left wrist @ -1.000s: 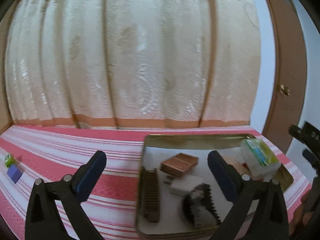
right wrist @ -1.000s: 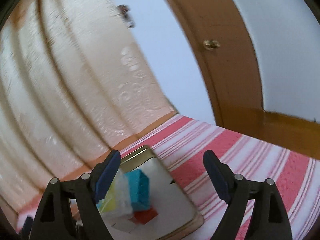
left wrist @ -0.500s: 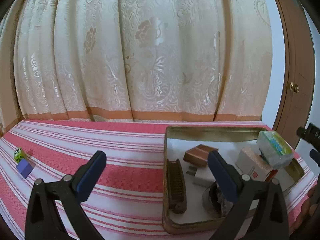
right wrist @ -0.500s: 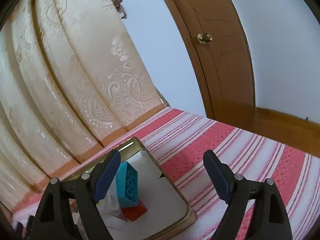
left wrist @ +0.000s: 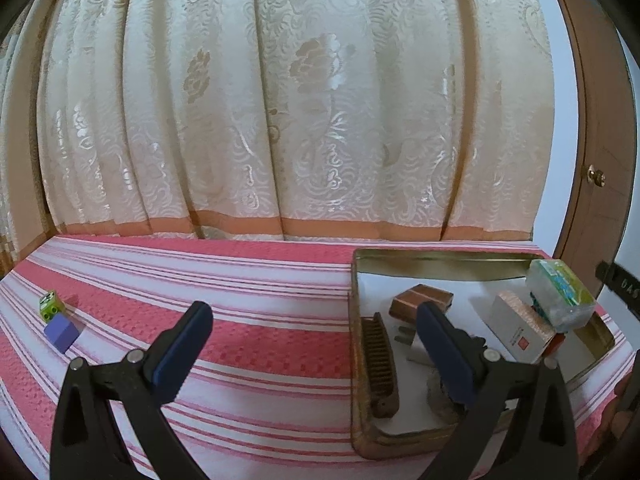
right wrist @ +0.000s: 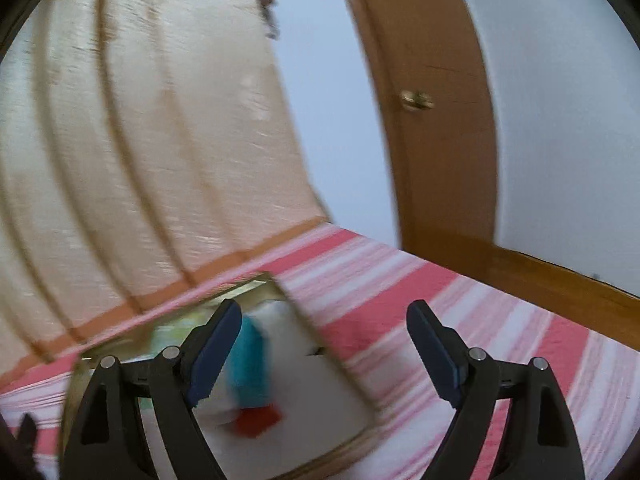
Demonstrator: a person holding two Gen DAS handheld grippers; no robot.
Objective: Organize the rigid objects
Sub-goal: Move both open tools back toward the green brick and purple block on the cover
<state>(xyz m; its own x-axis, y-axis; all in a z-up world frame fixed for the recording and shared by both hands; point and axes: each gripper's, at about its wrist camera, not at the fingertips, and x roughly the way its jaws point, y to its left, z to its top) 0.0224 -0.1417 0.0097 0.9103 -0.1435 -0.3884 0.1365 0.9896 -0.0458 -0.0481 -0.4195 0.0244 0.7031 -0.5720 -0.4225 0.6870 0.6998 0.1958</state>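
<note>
**A:** Gold metal, that tin (left wrist: 436,258) at the right of the left wrist view, sitting on the red-and-white striped cloth (left wrist: 256,320). What's inside?

**B:** A brown comb (left wrist: 378,354) along its left wall, a copper-coloured box (left wrist: 420,300), a white plug (left wrist: 414,346), a white carton (left wrist: 520,330) with a red mark too small to read, and a clear packet (left wrist: 560,294) with green and blue print leaning on the far right rim. Something dark lies behind the right finger; I can't tell what.

**A:** And outside it?

**B:** A green block (left wrist: 49,303) and a purple block (left wrist: 62,333), touching, far left near the cloth's edge, well apart from the tin. Bare cloth lies between.

**A:** The left gripper (left wrist: 312,340)?

**B:** Spread wide, nothing between its fingers, one finger over the tin.

**A:** Right wrist view?

**B:** Blurred. The tin's (right wrist: 304,316) corner shows, with a teal block (right wrist: 252,364) and a red piece (right wrist: 260,420) on its white floor. The right gripper (right wrist: 324,340) is spread wide and empty over the tin's right rim; striped cloth runs free to the right, up to a wooden door (right wrist: 440,152).
</note>
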